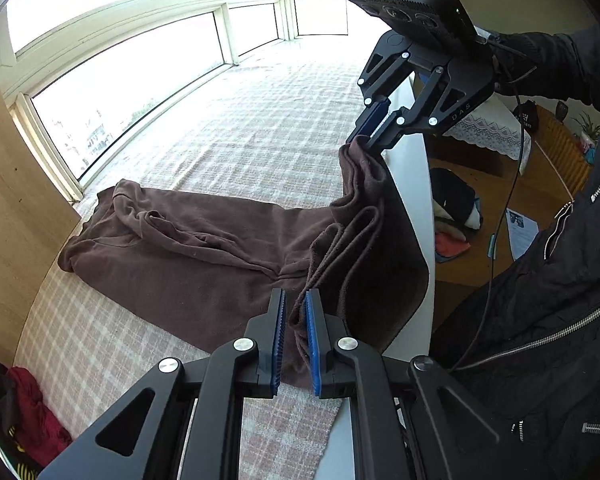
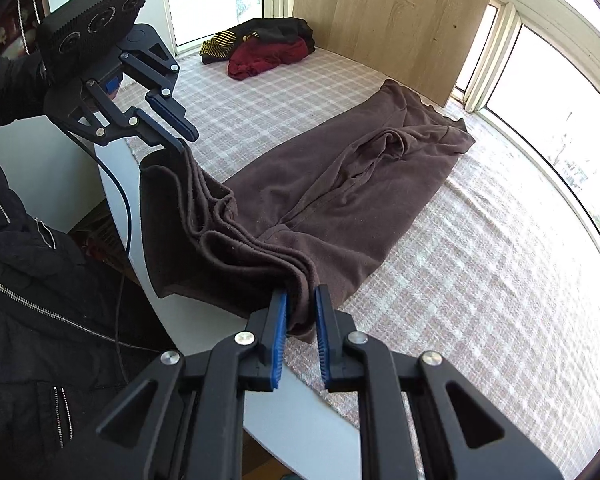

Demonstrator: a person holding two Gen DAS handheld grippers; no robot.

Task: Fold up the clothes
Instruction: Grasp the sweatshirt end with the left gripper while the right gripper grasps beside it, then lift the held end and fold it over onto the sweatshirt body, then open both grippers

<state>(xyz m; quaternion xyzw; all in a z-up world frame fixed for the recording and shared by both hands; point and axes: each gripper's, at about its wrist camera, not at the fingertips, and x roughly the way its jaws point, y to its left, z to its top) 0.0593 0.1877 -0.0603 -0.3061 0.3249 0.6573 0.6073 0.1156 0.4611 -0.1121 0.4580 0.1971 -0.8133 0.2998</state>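
Hem of brown garment [image 1: 204,248] pinched by left gripper [image 1: 296,340] & right gripper [image 2: 300,336], both clamped on cloth, lifted off checked table [image 2: 480,280] prob. to fold over.

Two close wrist views, angled downward, sharing brown garment [image 1: 188,248].

Both hand-held grippers, right [image 2: 300,304] and left [image 2: 184,140], pinch the brown garment's [image 2: 340,192] hem.

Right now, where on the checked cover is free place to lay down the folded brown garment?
Free: the wide checked cover between the brown garment and the windows, and the strip between the garment and the red and black clothes pile. Crowded: the near edge, where the left hand-held gripper and right hand-held gripper pinch the garment's hem.
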